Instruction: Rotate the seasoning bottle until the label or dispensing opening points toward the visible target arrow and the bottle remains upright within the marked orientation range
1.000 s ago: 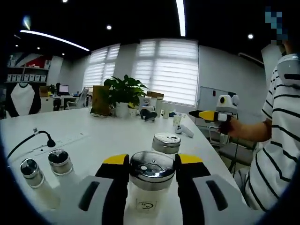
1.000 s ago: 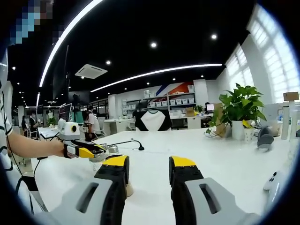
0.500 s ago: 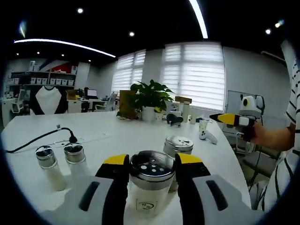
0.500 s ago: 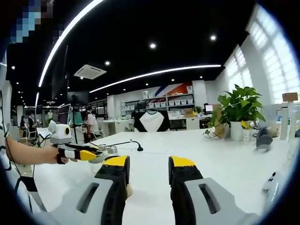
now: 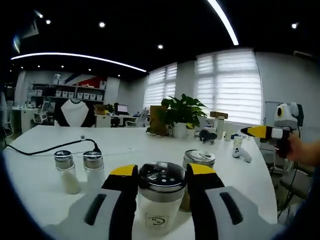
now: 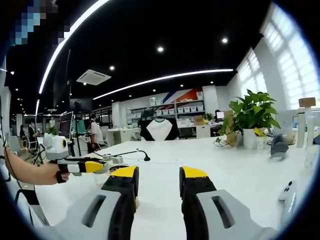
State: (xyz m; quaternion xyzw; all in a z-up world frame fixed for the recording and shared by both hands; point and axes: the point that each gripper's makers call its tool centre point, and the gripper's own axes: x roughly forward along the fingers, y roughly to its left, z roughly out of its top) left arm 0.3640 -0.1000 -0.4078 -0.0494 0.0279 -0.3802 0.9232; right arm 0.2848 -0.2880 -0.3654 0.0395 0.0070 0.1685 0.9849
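Note:
The seasoning bottle [image 5: 161, 186], a pale jar with a perforated metal lid and a small label facing me, stands upright on the white table [image 5: 45, 175]. My left gripper [image 5: 161, 173] is shut on it, one yellow-tipped jaw on each side of the lid. In the right gripper view the left gripper [image 6: 84, 166] sits at the left, held by a hand [image 6: 42, 173]. My right gripper [image 6: 158, 175] hangs open over the table with nothing between its jaws. In the left gripper view the right gripper [image 5: 264, 131] floats at the far right.
A second metal-lidded jar [image 5: 199, 160] stands just behind the bottle, to its right. Two small shakers [image 5: 65, 162] stand to the left, near a black cable [image 5: 50, 147]. A white controller [image 5: 240, 152], a potted plant [image 5: 184, 111] and small items line the table's far side.
The left gripper has swung leftward with the bottle still gripped, so its view's background has slid right. In the right gripper view the left gripper has shifted left. The right gripper stays open.

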